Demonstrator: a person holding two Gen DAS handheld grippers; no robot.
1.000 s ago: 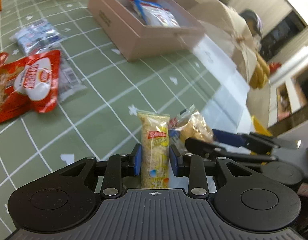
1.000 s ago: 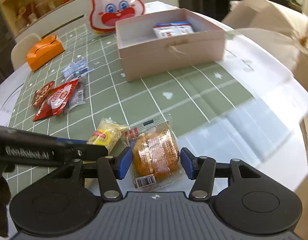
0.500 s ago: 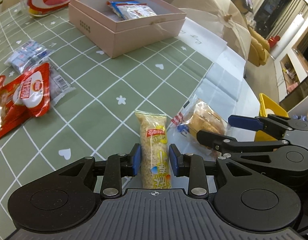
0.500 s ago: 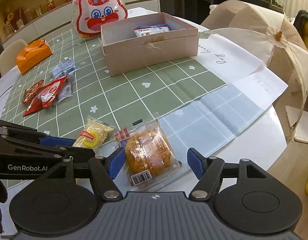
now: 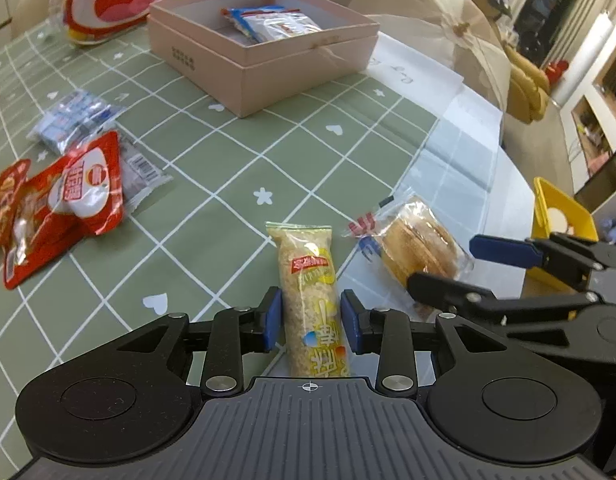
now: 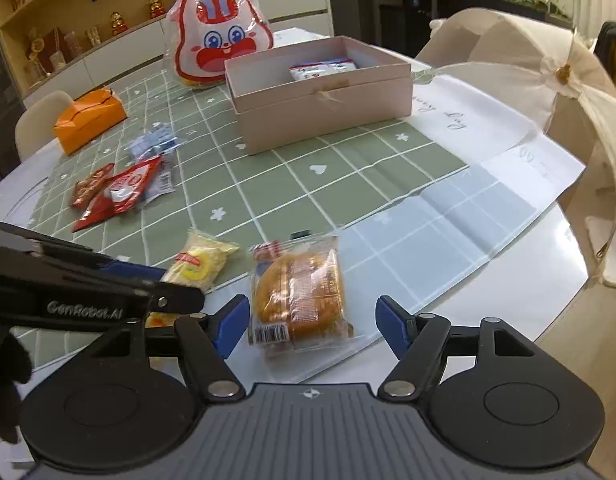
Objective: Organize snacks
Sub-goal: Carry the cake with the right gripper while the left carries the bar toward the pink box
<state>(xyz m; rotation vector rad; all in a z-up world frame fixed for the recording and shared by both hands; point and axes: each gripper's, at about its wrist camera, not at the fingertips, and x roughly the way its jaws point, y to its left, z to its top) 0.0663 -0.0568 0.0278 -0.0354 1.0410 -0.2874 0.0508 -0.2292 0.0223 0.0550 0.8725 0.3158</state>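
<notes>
While my left gripper (image 5: 311, 320) straddles long yellow-labelled clear-wrapped rice bar (image 5: 311, 292), pads just clear of wrapper, bar lies on green grid mat (image 5: 235, 160), long axis pointing away toward pink cardboard box (image 5: 267, 68). Right gripper (image 6: 312, 326) spread wide, untouching, around clear-wrapped brown bun (image 6: 299, 292), barcode end nearest me.

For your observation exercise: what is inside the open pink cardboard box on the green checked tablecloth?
Inside the open pink cardboard box lie blue-and-white snack packets, at least two by the right wrist view. The near wall hides part of the floor, so more could lie there.
</notes>
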